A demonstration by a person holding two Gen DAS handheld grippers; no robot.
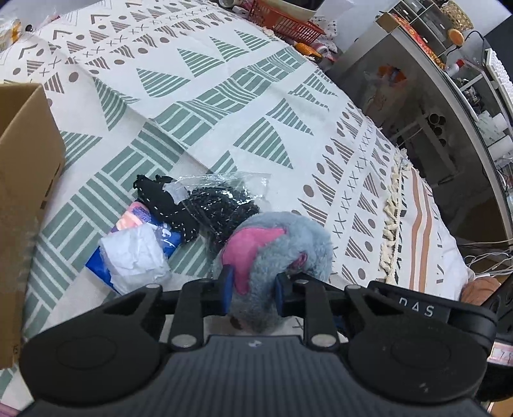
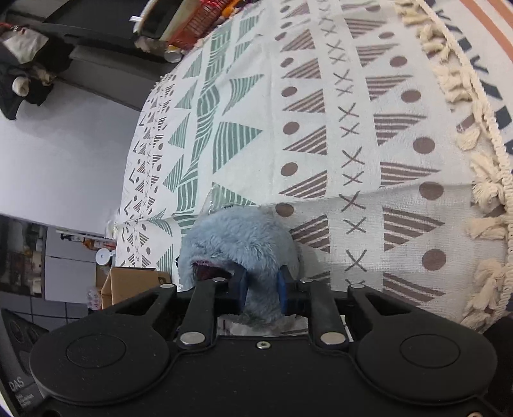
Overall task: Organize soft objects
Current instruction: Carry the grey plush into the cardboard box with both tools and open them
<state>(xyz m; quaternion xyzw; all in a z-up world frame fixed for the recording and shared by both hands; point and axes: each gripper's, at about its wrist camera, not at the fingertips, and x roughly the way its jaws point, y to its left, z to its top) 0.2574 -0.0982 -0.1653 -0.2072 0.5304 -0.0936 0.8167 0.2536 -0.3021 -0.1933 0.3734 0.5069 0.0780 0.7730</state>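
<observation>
One plush toy (image 1: 272, 243), grey-blue fur with a pink patch, and both tools are on it. The left tongs (image 1: 253, 288) are closed down on its fur, blue pads pressed in on either side. The right tongs (image 2: 262, 288) have the same toy pinched between their pads, jaws narrowed to a thin gap full of fluff. The toy sits on the patterned cloth (image 1: 224, 96) covering the worktop, towards the fringed edge (image 1: 392, 205).

Counting the rest: one clear plastic bag (image 1: 221, 195) just behind the toy, holding a black knit item with white flecks. One black cloth piece (image 1: 160, 199) partly outside that bag, touching it. One blue tissue pack (image 1: 134, 253) beside those, white tissue bulging from its wrapper.

One cardboard box (image 1: 25, 179) stands at the worktop's left edge; what is inside it, I cannot tell. One red mesh basket (image 1: 285, 19) at the far edge, contents unclear too.
</observation>
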